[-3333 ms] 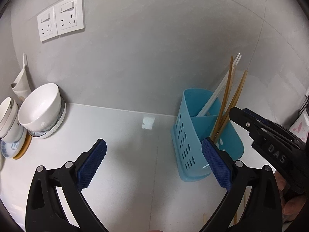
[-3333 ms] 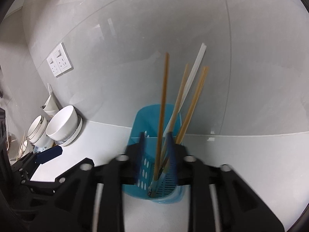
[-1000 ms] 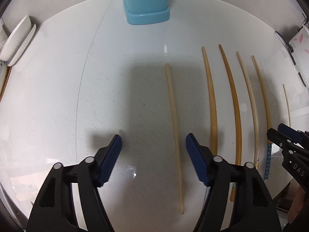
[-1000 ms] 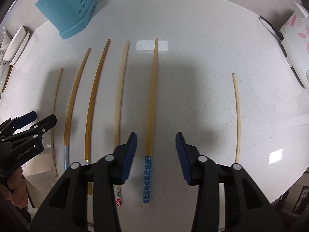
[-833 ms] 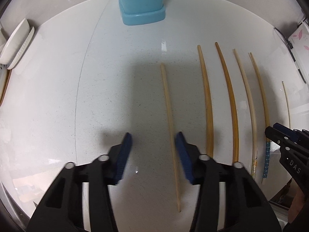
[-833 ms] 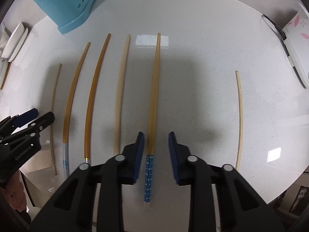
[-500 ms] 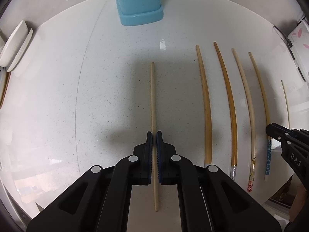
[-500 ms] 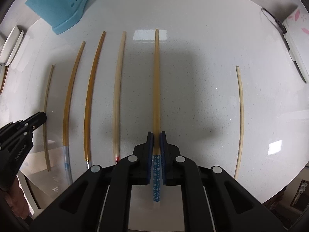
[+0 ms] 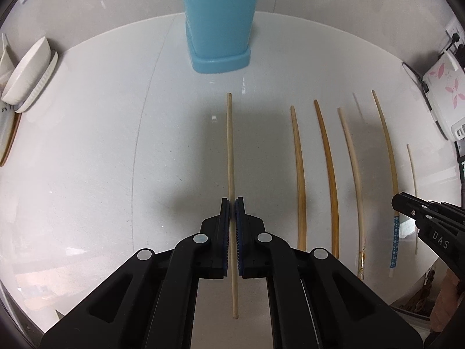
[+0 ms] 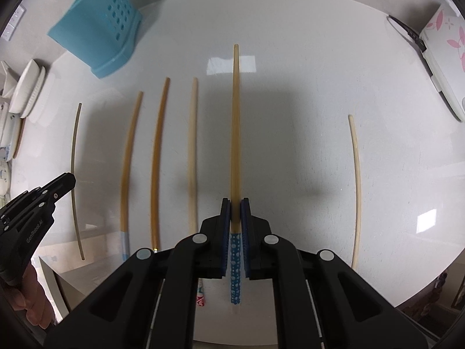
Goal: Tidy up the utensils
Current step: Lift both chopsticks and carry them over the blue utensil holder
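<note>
Six chopsticks point(image 9: 299, 174); each tool point(image 9: 232, 200) clamps one; one holder point(image 9: 218, 20).

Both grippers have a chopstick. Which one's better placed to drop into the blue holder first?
Probably left. The left gripper faces the blue holder straight ahead; the right gripper sees it off to its left, farther across the counter.
</note>
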